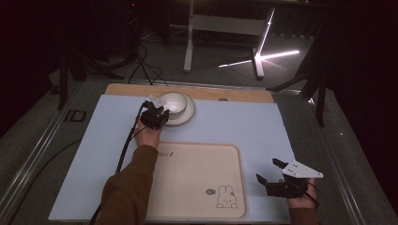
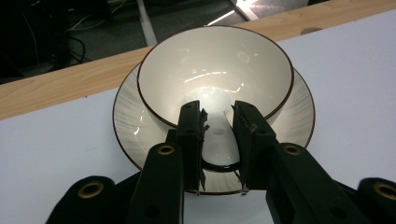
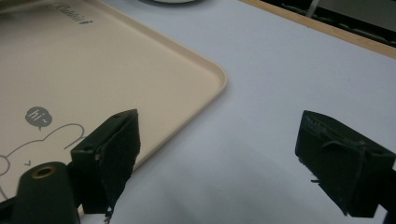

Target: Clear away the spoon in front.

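2 dishes sit stacked in the upper middle of the high view: a white bowl (image 1: 173, 101) with a dark rim rests on a ribbed plate (image 1: 188, 114) near the far edge of the pale blue mat (image 1: 263, 126). The left gripper (image 2: 218, 122) has its jaws clenched on the bowl's near wall. Below, at centre frame, lies a beige tray (image 1: 197, 180) with a rabbit drawing. The right gripper (image 1: 271, 171) hovers at lower right, jaws spread wide, grasping nothing

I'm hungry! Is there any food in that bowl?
Empty. The bowl on its plate shows only a bare, shiny white inside.
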